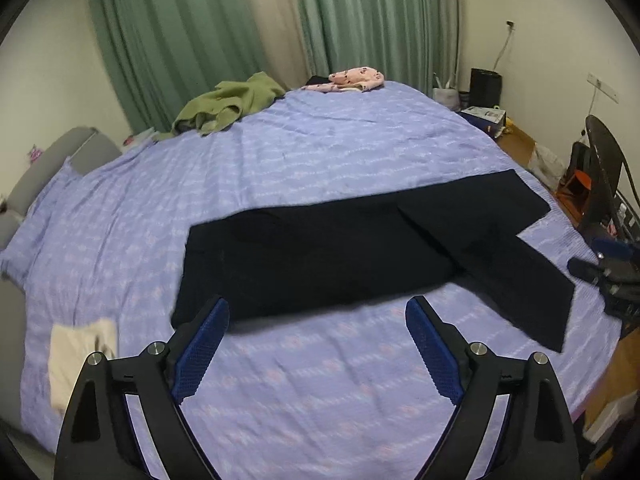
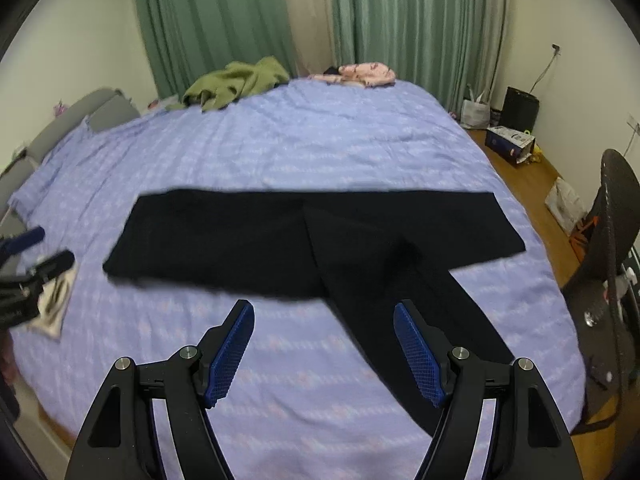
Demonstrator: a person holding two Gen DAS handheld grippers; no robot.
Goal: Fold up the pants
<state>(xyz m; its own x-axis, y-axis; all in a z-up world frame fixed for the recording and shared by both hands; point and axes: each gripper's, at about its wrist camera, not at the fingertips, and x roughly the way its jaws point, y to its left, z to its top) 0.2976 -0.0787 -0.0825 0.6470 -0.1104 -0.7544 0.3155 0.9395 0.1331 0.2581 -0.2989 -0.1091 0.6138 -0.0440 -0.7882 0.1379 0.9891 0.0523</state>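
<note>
Black pants (image 2: 280,248) flat beyond empty right gripper (image 2: 324,312)

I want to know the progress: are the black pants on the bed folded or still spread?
Still mostly spread: the black pants lie flat on the purple sheet, legs splayed apart at one end.

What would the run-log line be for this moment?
left hand-held gripper: open, empty | right hand-held gripper: open, empty | black fabric pants: flat on lilac patterned bedsheet, legs splayed, unfolded
</note>
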